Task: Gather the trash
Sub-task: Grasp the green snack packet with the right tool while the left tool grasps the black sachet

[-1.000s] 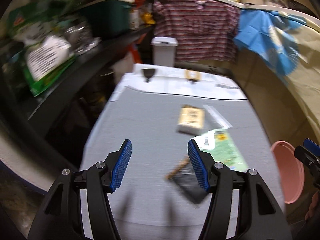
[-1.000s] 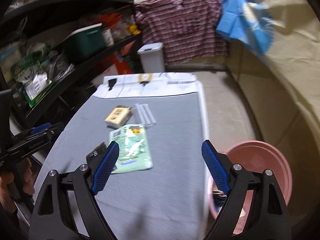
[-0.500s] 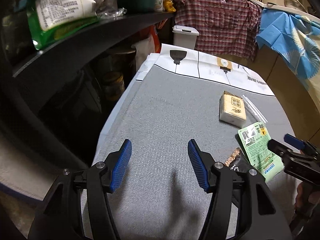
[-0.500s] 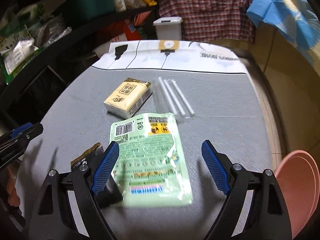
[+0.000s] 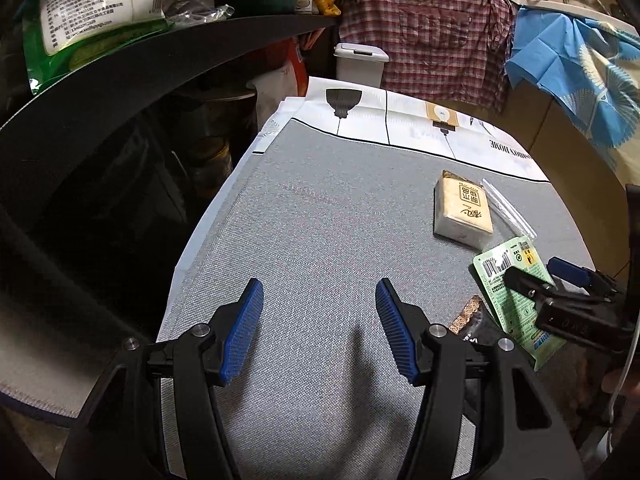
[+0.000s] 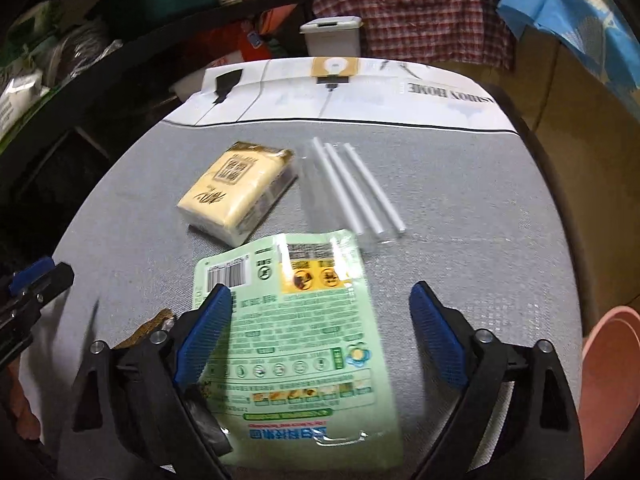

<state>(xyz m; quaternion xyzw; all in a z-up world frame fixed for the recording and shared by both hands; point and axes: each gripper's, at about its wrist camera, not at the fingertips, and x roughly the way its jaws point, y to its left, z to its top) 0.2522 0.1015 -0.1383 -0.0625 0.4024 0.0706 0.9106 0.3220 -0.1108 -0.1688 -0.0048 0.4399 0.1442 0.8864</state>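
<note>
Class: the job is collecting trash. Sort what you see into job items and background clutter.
Job items: green packet, tissue pack, bag of white sticks, dark wrapper, pink basin.

Background: plaid shirt, blue cloth, white bin, shelf goods.

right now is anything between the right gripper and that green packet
Nothing visible. The right gripper stands open right over the green packet, which lies flat on the grey mat, jaws either side of it and not pressing. The tissue pack lies beyond.
</note>
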